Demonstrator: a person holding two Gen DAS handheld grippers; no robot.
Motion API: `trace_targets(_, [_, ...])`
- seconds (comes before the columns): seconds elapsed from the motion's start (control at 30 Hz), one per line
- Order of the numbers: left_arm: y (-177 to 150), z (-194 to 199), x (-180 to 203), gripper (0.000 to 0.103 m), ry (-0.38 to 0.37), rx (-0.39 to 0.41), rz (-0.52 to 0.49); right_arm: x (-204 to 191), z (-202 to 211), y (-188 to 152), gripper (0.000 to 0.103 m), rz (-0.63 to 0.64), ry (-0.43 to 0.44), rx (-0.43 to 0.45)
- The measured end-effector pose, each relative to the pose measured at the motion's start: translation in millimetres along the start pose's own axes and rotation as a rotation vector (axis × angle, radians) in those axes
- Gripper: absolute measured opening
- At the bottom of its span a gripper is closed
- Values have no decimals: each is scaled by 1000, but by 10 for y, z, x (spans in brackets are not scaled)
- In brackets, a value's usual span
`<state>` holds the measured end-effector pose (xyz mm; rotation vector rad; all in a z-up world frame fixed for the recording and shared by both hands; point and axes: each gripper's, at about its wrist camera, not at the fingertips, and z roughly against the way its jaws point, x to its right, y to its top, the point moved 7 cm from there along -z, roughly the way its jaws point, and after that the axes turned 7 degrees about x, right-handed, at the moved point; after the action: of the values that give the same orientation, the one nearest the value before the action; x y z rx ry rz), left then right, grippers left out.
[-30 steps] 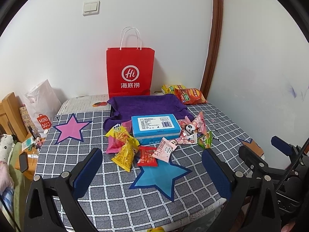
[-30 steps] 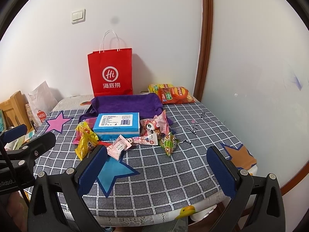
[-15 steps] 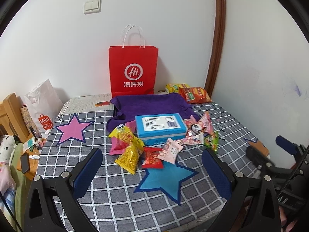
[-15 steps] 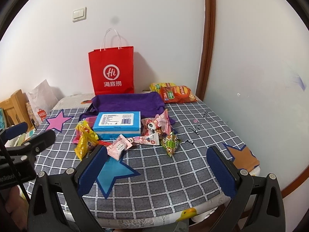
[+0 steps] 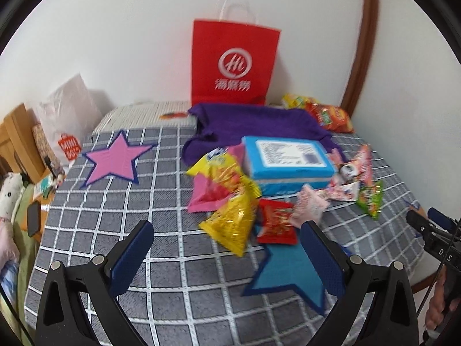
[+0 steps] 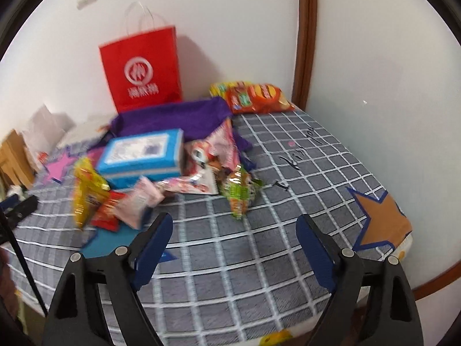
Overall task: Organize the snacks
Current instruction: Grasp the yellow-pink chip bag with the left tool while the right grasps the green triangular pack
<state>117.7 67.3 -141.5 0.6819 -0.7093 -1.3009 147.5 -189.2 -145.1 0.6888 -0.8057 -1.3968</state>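
Left wrist view shows my left gripper (image 5: 227, 255) spread wide with nothing between its blue pads, angled down at the grey checked tablecloth of the table (image 5: 121, 225). I take the blue rectangular cardboard box (image 5: 288, 163) as my landmark. The snacks lie heaped around it: a crinkly yellow foil packet (image 5: 233, 225) and a small red packet (image 5: 276, 225) just in front of the box, a flat pink pouch (image 5: 207, 193) at its left front corner, a pale pink wrapper (image 5: 309, 204) touching its front edge, and a green triangular packet (image 6: 239, 193) off its right front corner. Behind the box are a purple cloth (image 5: 259, 121) and an upright red paper carrier bag (image 5: 234, 63); two orange crisp bags (image 6: 256, 98) sit at the far right behind it.

My right gripper (image 6: 234, 240) has just been narrowing its jaws, yet it is empty and still parted well, above bare cloth in front of the green packet.

I judge this the approach to a first pick. My advice to myself: take the outermost packets, yellow for the left, green for the right. Pinch a sealed edge, since foil slides. Keep the grippers apart. Both views are blurred, so slow down before closing.
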Motion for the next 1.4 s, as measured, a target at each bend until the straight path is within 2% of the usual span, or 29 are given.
trace_targets(0.1, [-58,-177,-108,101,16,-26,17,29,-260,-33,83,27,-31,-12])
trace_targets(0.33, [-108,-455,-295,101,15,-58,55,100,-803,-14,74,-34,5,-47])
trace_targets(0.5, [-67,-604,-375,101,19,-75,63,119,-1182,-37,58,-41,-6,-75])
trace_targets(0.53, [-55,-636,-381,101,17,-79,64,112,-1236,-37,58,-50,8,-75])
trace_targets(0.73, [58,-805,-332,101,-16,-83,67,90,-1404,-89,53,-53,33,-72])
trace_targets(0.8, [114,-873,-292,101,-31,-88,66,79,-1448,-108,46,-64,60,-89])
trace_targets(1.03, [306,-1173,-188,101,-24,-109,70,115,-1465,-115,46,-106,87,-91])
trace_targets(1.17, [321,-1357,-204,89,-7,-145,70,95,-1478,-117,45,-94,84,-93])
trace_targets(1.33, [288,-1487,-160,76,-63,-187,99,59,-1497,-128,45,-71,78,-97])
trace_targets(1.4, [286,-1505,-133,71,-61,-183,88,41,-1510,-133,44,-66,84,-103])
